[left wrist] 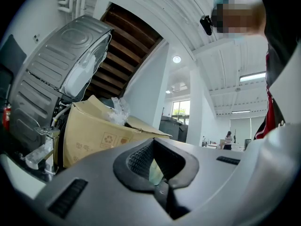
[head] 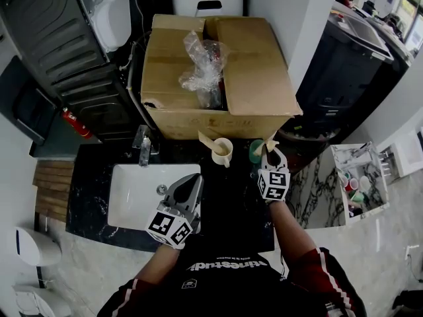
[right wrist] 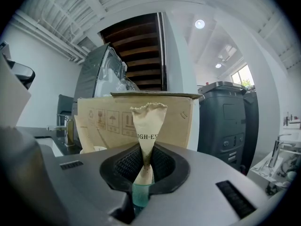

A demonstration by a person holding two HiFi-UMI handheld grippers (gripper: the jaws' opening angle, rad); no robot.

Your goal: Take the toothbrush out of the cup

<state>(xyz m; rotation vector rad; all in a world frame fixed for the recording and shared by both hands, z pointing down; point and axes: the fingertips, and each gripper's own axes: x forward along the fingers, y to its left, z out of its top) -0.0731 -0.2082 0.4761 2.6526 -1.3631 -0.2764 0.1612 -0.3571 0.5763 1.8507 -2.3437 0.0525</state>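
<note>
Right gripper (right wrist: 145, 167) fingers pinch toothbrush (right wrist: 149, 121) in green cup (right wrist: 139, 194); left gripper (head: 193, 182) closed, empty. Risk: wrapper slips; cup tips w/ lift.

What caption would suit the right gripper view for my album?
Right tool pinching a paper-wrapped toothbrush above a green cup, cardboard box behind.
</note>
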